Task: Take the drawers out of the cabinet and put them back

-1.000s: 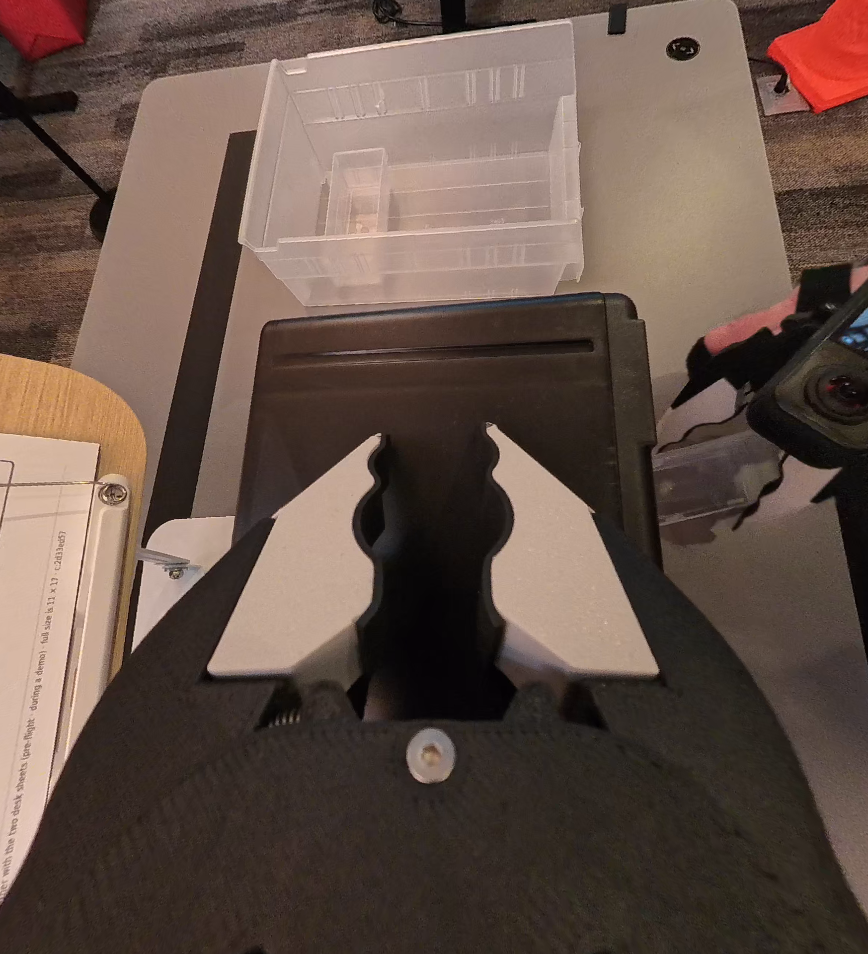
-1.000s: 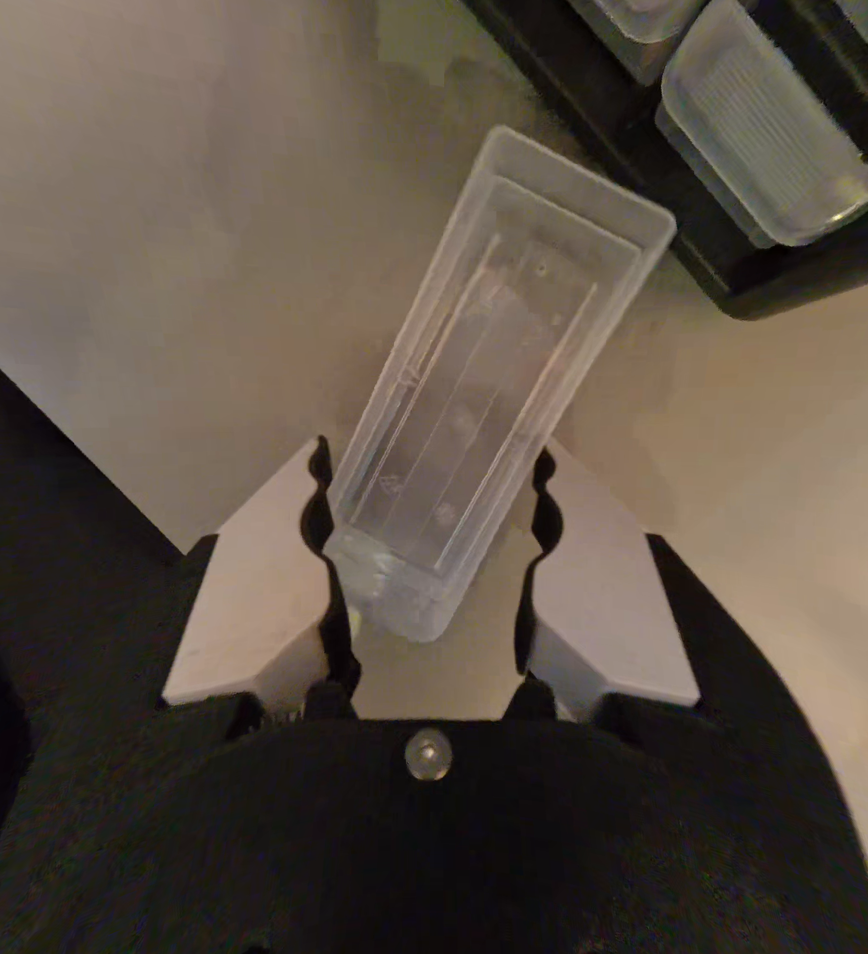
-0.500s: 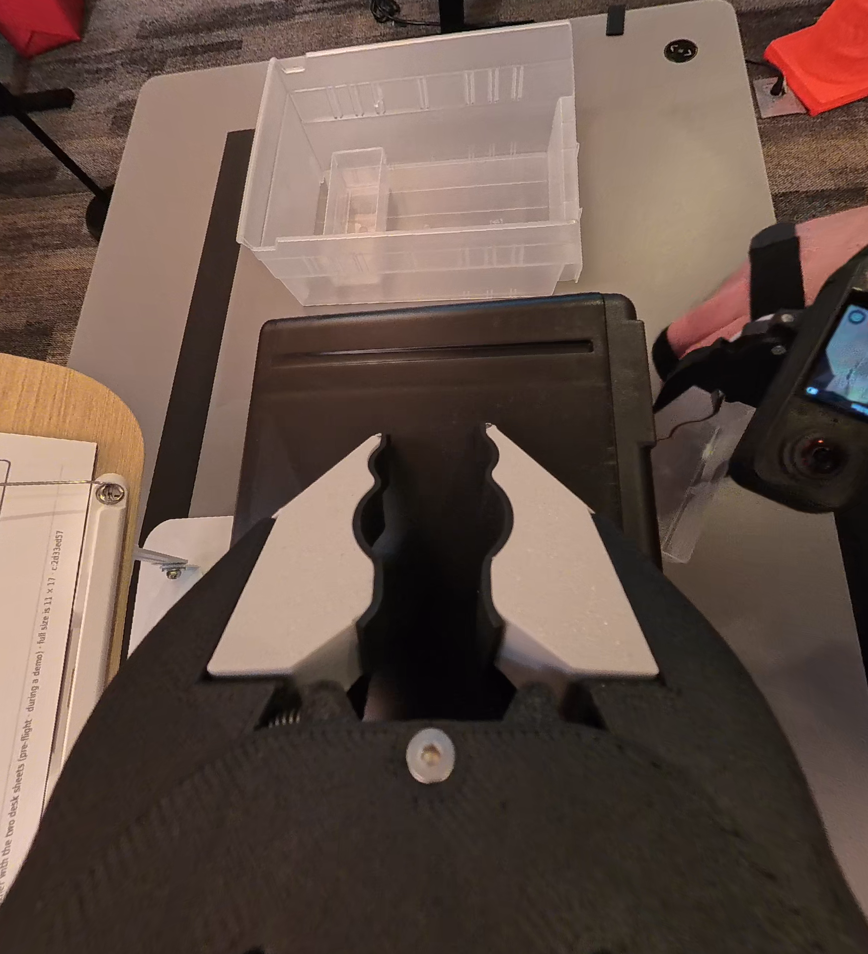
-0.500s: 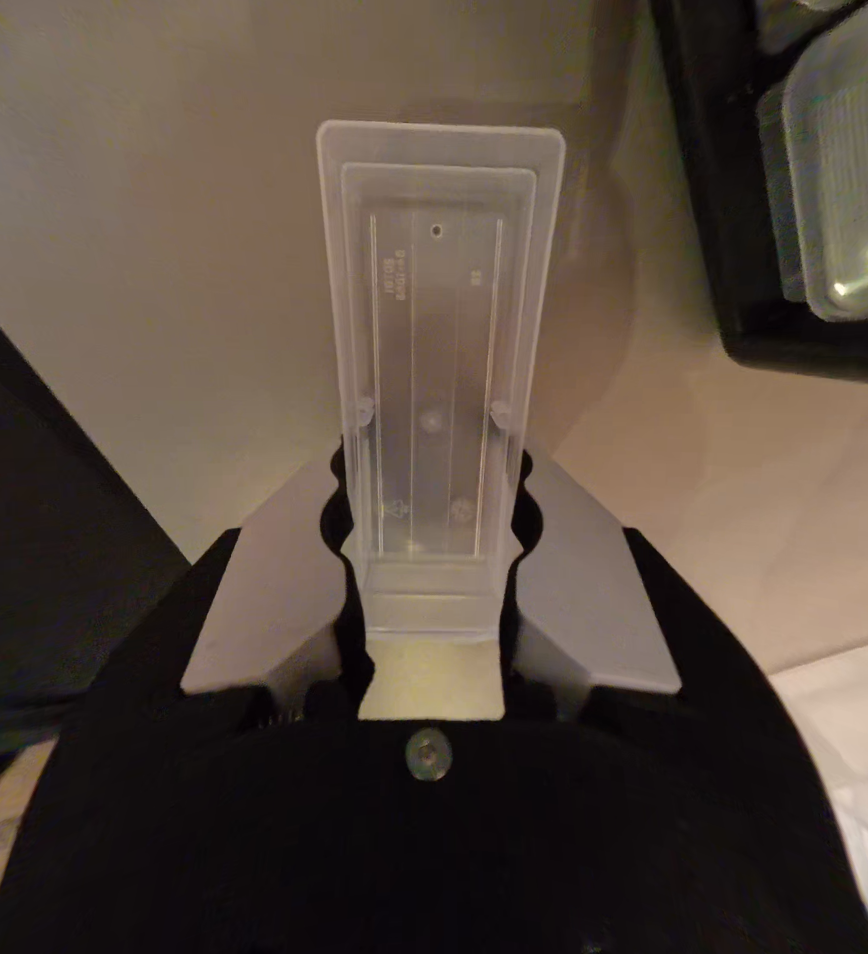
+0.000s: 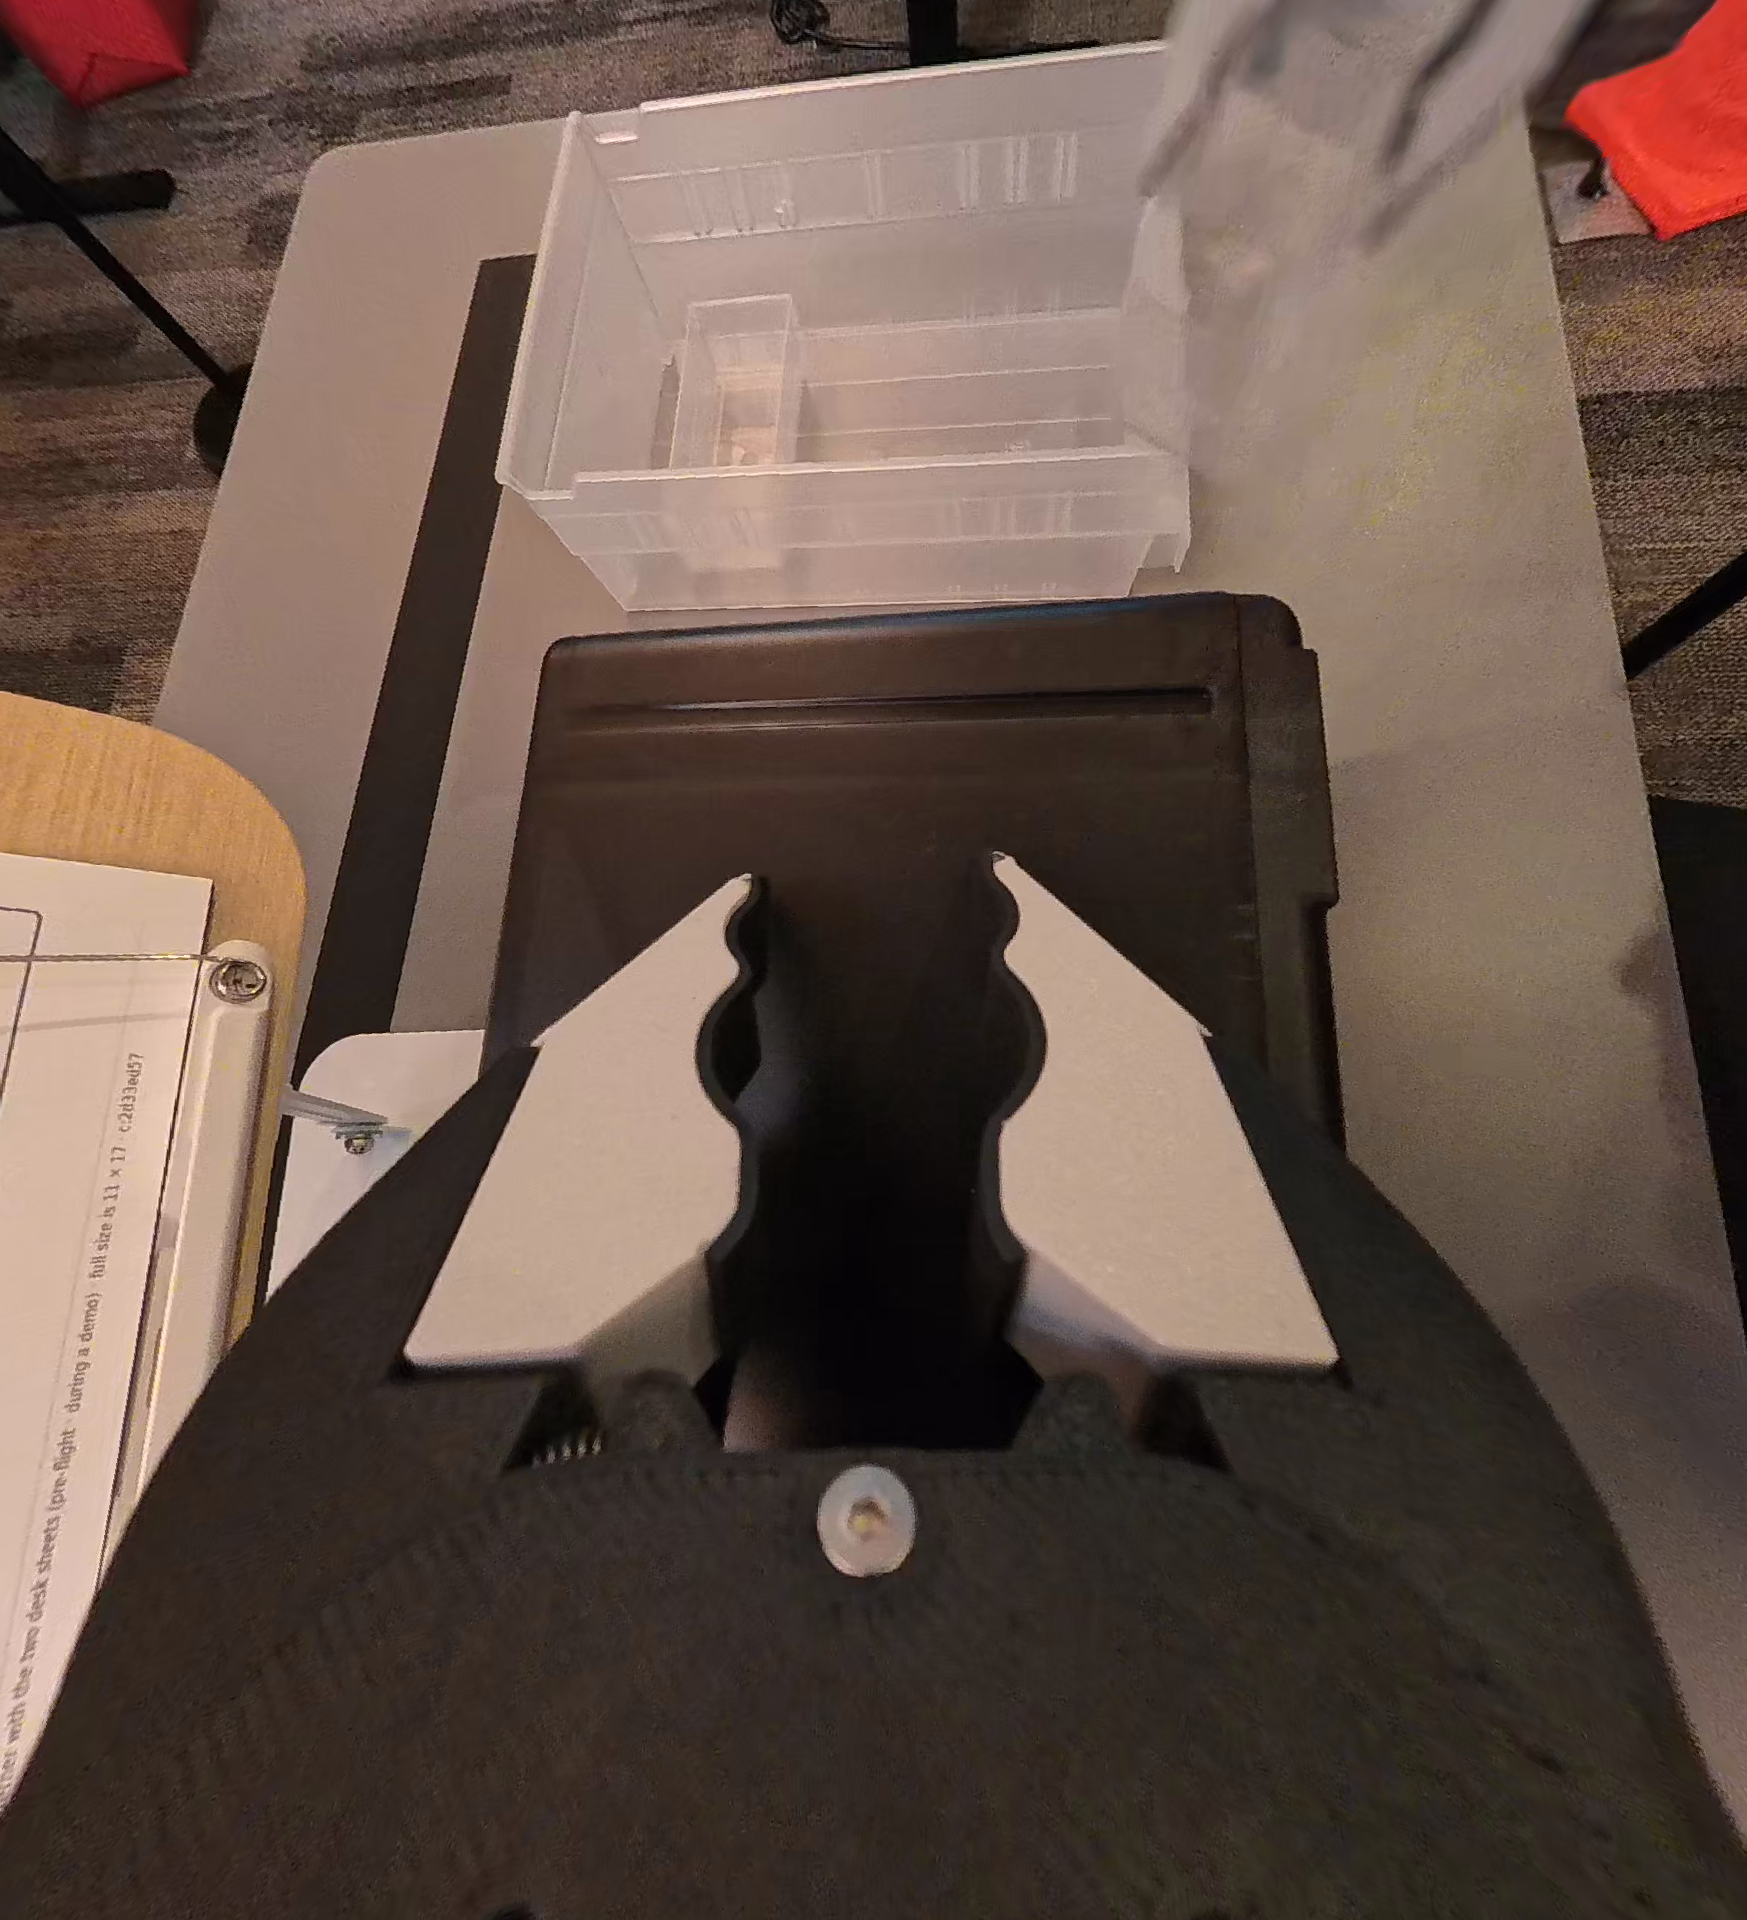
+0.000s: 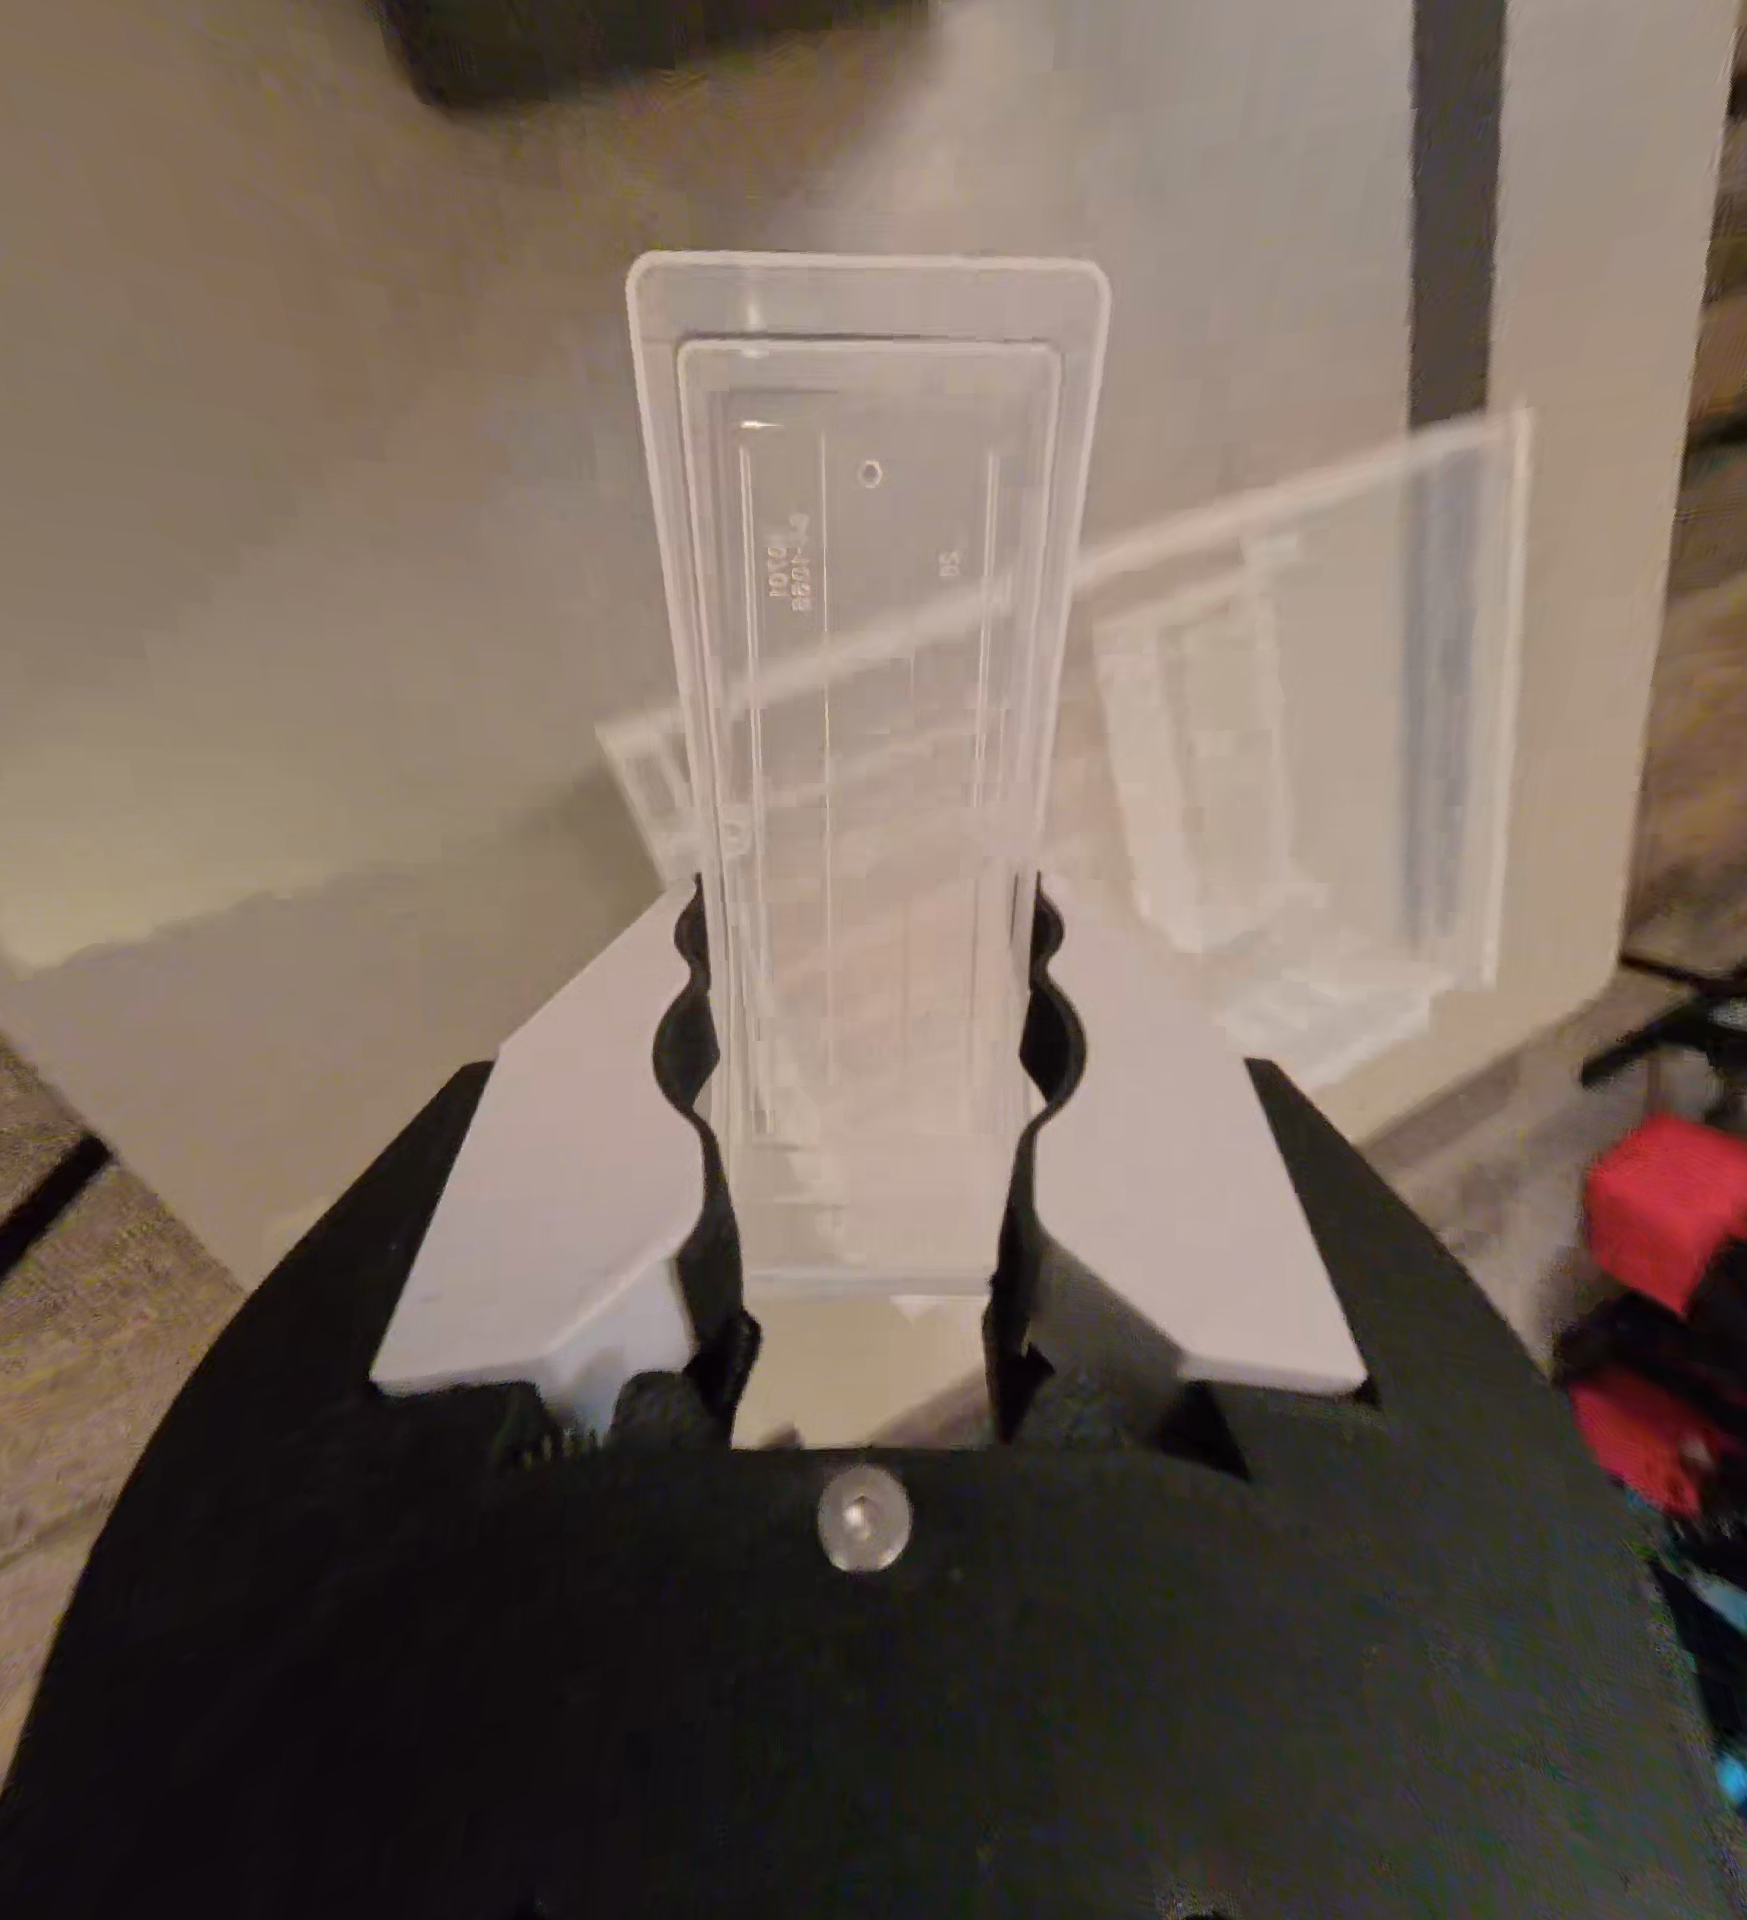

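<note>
The black cabinet stands on the grey table; I see its top from above. My left gripper hovers over that top, open and empty. Behind the cabinet sits a large clear bin with one small clear drawer inside it. My right gripper is shut on another small clear drawer and holds it in the air, long end forward, above the table. The bin lies beyond it to the right. In the left wrist view the held drawer is a blur at the top right.
A wooden side table with a printed sheet is at the left. A dark strip runs along the grey table. Red items lie on the carpet. A corner of the cabinet shows at the top of the right wrist view.
My right gripper closed on the small drawer lying beside the cabinet, lifted it off the table and swung it toward the clear bin. My left gripper has stayed over the cabinet.
</note>
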A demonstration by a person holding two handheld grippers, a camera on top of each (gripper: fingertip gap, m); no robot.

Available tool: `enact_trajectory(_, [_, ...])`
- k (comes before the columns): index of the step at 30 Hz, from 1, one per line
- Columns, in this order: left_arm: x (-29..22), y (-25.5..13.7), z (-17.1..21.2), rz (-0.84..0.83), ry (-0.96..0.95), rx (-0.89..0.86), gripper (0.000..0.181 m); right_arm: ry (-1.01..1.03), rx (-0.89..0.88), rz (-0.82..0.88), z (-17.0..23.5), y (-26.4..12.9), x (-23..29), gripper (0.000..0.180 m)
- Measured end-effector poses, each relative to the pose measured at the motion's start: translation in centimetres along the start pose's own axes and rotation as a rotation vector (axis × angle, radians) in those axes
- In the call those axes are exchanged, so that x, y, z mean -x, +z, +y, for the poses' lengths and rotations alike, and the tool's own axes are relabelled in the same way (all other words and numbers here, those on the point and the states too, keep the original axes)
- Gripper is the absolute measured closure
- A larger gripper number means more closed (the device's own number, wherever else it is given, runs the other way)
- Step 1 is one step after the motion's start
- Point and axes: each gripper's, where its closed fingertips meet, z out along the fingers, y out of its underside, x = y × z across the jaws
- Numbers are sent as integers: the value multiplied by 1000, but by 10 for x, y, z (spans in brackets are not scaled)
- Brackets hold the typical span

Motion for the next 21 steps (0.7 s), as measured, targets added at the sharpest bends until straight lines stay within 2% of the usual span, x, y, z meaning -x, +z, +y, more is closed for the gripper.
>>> enact_trajectory(3, [-1,0,0,-1,6,-1,143,-18,121,30,40,17,-52,122])
enact_trajectory(5, [0,0,0,-3,7,-1,142,-54,181,-5,57,38,-69,122])
enact_trajectory(9, [3,0,0,-22,-3,-1,137,-138,267,-112,74,95,-73,122])
enact_trajectory(14, [1,0,0,-12,3,-1,140,-222,306,-170,83,149,-69,121])
enact_trajectory(21, [0,0,0,2,-2,0,142,-223,347,-197,94,175,-70,118])
